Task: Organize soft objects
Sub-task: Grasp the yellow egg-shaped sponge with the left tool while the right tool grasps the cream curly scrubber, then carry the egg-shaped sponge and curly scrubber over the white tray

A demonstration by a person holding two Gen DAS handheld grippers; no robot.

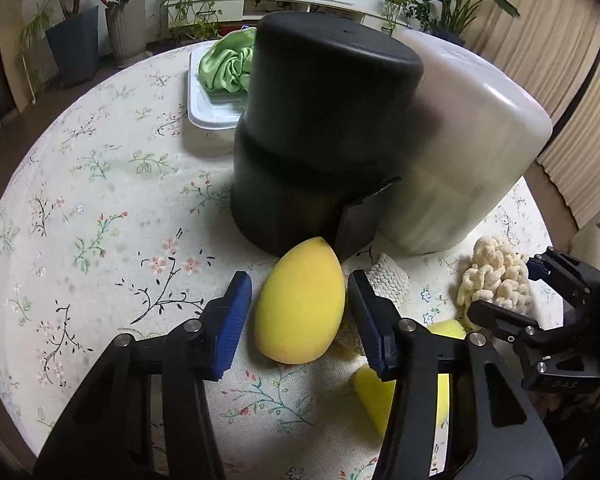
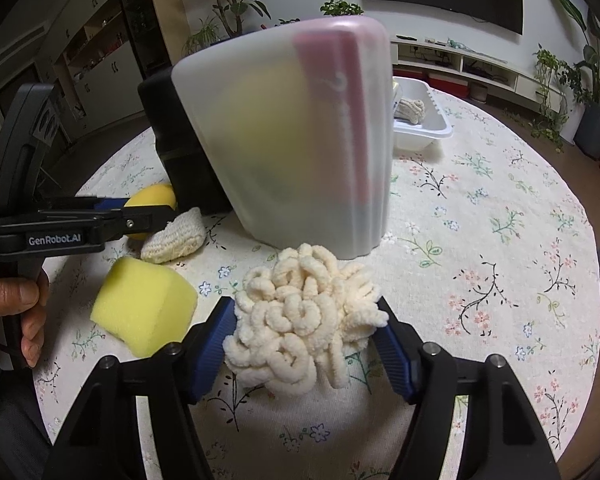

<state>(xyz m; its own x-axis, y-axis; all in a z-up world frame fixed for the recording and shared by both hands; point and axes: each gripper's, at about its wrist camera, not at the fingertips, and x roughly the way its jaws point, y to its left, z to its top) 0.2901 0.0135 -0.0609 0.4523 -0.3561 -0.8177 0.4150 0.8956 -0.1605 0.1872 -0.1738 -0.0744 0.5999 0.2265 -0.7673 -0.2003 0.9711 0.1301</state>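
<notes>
A yellow egg-shaped sponge (image 1: 300, 304) lies on the floral tablecloth between the blue pads of my left gripper (image 1: 299, 294). Narrow gaps show on both sides of it, so the jaws stand open around it. In the right wrist view my right gripper (image 2: 304, 314) is shut on a cream fluffy chenille piece (image 2: 300, 316), with both pads pressed into its loops. A yellow sponge block (image 2: 144, 312) and a cream knitted pad (image 2: 176, 236) lie on the cloth between the two grippers. The left gripper (image 2: 156, 214) also shows there, held by a person's hand (image 2: 12, 312).
A black cylindrical container (image 1: 324, 140) and a translucent white container (image 1: 468, 140) stand right behind the sponge. Farther back, a white tray (image 1: 204, 116) holds a green cloth (image 1: 224, 68). Potted plants and a low shelf ring the round table.
</notes>
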